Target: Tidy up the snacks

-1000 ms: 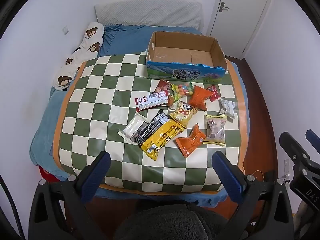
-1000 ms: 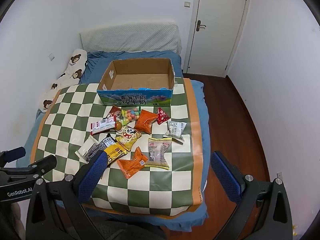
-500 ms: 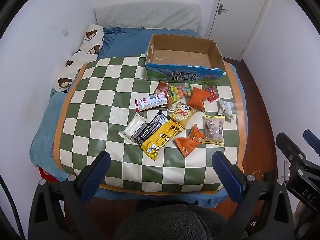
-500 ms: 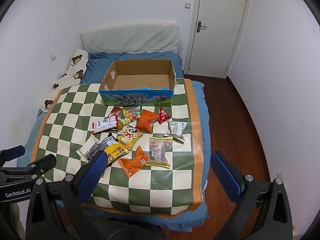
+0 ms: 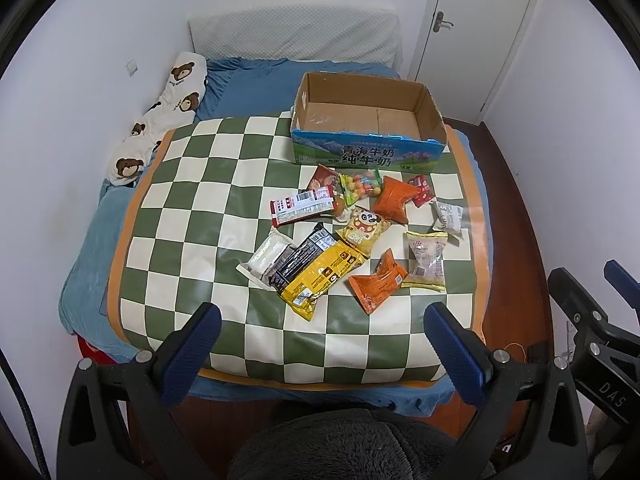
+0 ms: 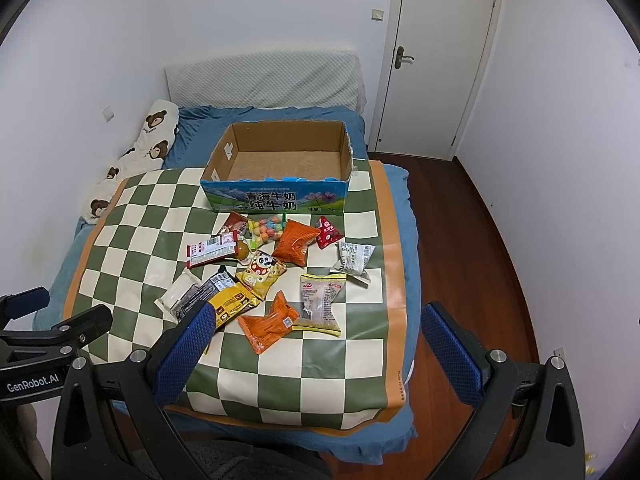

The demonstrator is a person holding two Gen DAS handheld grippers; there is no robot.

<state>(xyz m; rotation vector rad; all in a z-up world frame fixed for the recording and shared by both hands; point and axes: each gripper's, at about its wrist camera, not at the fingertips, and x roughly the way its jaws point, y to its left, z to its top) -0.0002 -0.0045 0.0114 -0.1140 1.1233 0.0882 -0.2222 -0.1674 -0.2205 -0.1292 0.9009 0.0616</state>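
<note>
A: You are holding both tools back off the near end of the bed point(image 5: 248, 80). Against the frames half a second and a second back, the checkered mat point(image 5: 208, 184) is sitting slightly farther off and more of the wall and door are showing, so you are pulling back or lifting a little, not closing in.

B: Meaning for the task?

A: Nothing is started. The cardboard box point(image 5: 368, 120) is standing at the far edge of the mat, open and empty. All the snacks are lying loose on the mat just in front of it, unmoved.

B: Jaws?

A: Your left gripper point(image 5: 322, 344) is standing wide apart, holding nothing; your right gripper point(image 6: 318, 346) is the same.

B: Nearest targets?

A: Going down in size: the yellow packet point(image 5: 322, 276) is overlapping a black bar point(image 5: 300, 258), the orange pouch point(image 6: 269, 325) is touching the pale wrapped cake point(image 6: 320, 304), and the panda packet point(image 5: 364, 229) is behind them. The small red sachet point(image 6: 328, 232) is lying nearest the box; its print is too small to read, probably a sweet.
</note>
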